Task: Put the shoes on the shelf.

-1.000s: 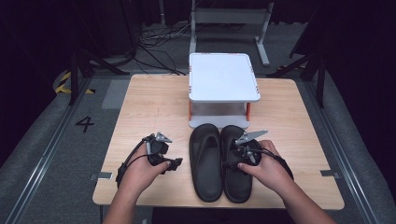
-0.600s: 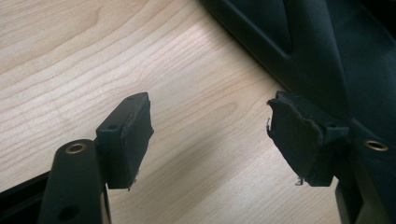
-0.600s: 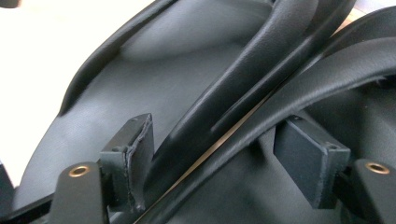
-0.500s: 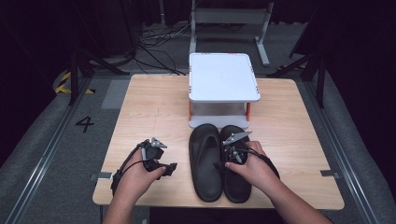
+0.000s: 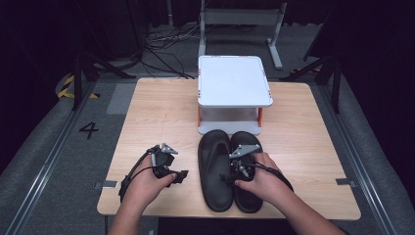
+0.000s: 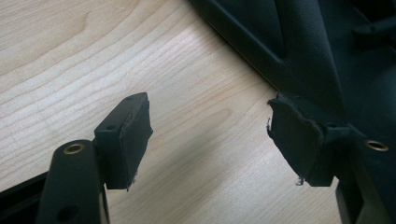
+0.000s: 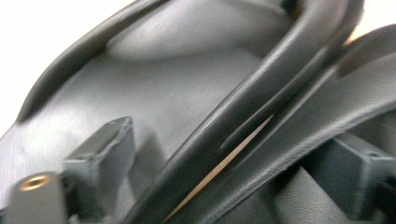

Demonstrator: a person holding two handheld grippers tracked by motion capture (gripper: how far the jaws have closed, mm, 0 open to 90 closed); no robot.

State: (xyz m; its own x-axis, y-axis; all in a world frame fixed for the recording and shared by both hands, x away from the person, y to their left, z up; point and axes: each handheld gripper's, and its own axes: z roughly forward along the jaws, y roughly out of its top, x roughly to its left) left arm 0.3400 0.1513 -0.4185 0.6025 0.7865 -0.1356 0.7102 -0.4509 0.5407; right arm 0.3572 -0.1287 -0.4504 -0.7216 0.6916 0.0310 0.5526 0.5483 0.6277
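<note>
The left gripper [image 6: 210, 135] is held with fingers apart over bare table [image 6: 93, 56]. The adjoining edges of two black sandals [image 7: 261, 140] are straddled by the parted fingers of the right gripper [image 7: 233, 154].

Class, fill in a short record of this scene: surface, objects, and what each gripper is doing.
surface: wooden table
objects: pair of black sandals side by side at the near edge; white stand with orange legs behind them
left gripper: jaws apart over bare wood, beside the left sandal, holding nothing
right gripper: over the sandals; in the right gripper view its jaws sit either side of the sandals' adjoining edges, but whether they clamp is unclear
hands: one on each gripper
</note>
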